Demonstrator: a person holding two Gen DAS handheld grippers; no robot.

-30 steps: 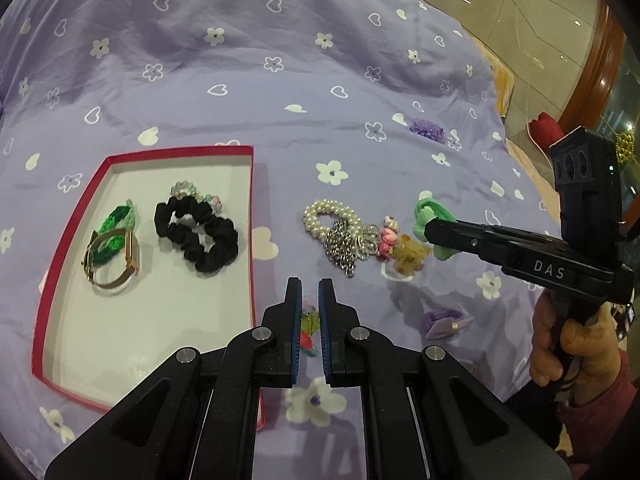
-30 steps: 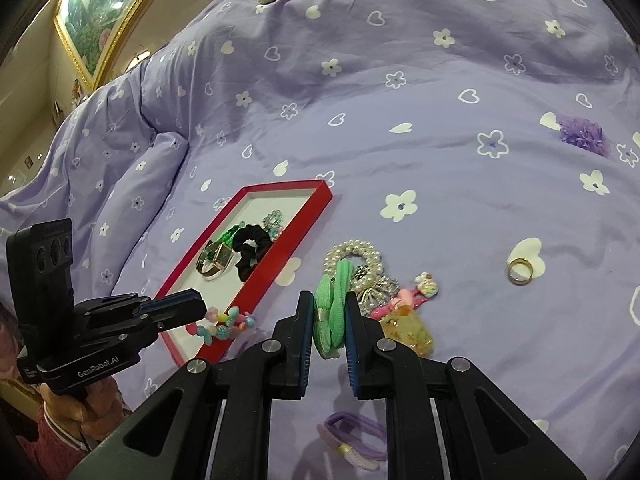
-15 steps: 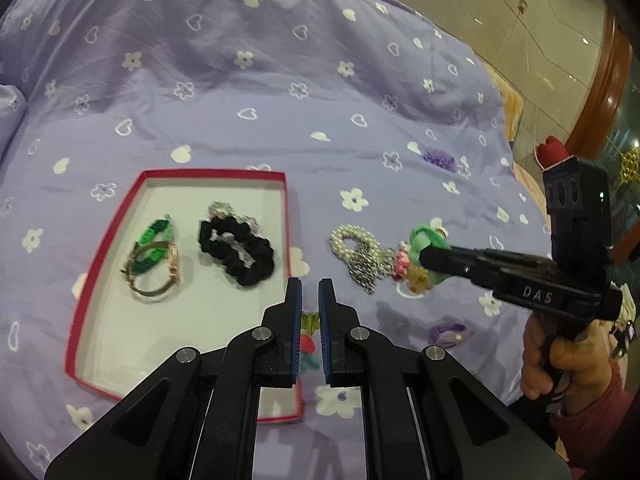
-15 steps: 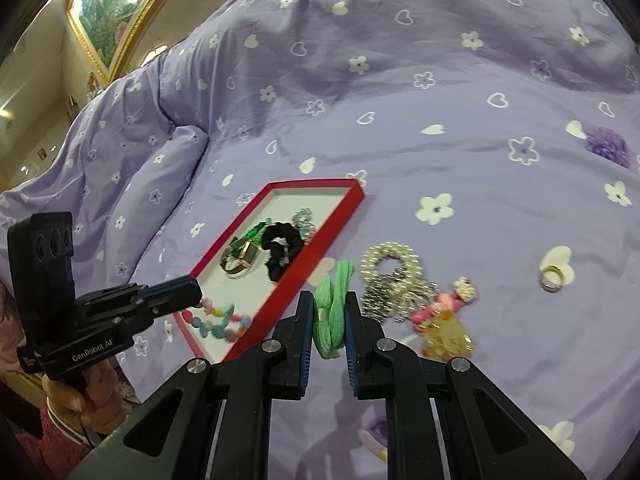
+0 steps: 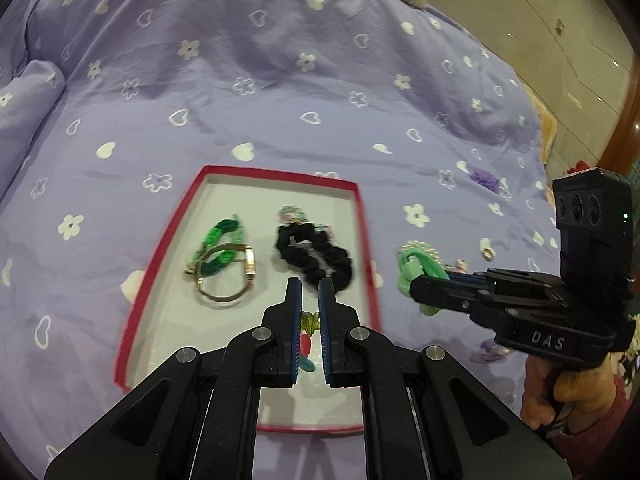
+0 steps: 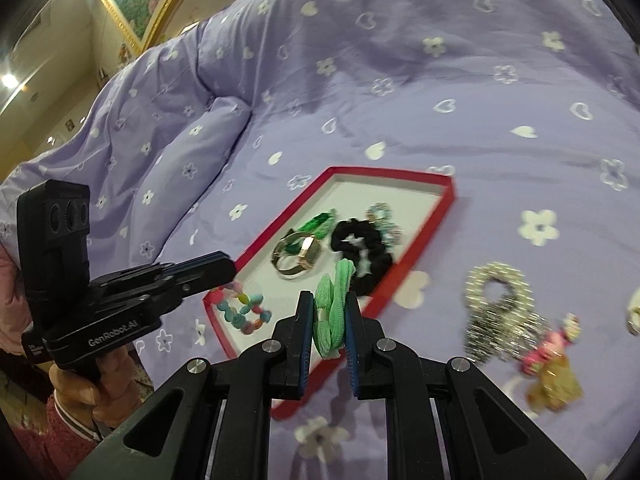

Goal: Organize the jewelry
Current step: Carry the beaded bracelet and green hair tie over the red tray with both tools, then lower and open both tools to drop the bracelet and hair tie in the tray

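Note:
A red-rimmed tray (image 5: 280, 174) (image 6: 392, 172) lies on the purple bedspread. In it are a black scrunchie (image 5: 316, 256) (image 6: 360, 248), a gold watch (image 5: 224, 276) (image 6: 296, 258) and a green braided bracelet (image 5: 220, 236) (image 6: 316, 222). My left gripper (image 5: 309, 286) (image 6: 224, 272) is shut on a colourful bead bracelet (image 5: 306, 338) (image 6: 240, 314), which hangs over the tray's near corner. At the tray's right rim my right gripper (image 6: 329, 300) (image 5: 420, 288) is shut on a green hair tie (image 6: 332, 312) (image 5: 416, 266).
Right of the tray lie a pearl bracelet (image 6: 496, 284), a silver chain (image 6: 500, 328), a pink and yellow charm (image 6: 552, 372), a ring (image 5: 487, 254), a purple hair tie (image 5: 492, 348) and a purple flower (image 5: 484, 178). A hand grips each handle.
Both grippers have moved left towards the tray. The bead bracelet now hangs over the tray's near corner, and the green hair tie has come from the loose pile to the tray's right rim.

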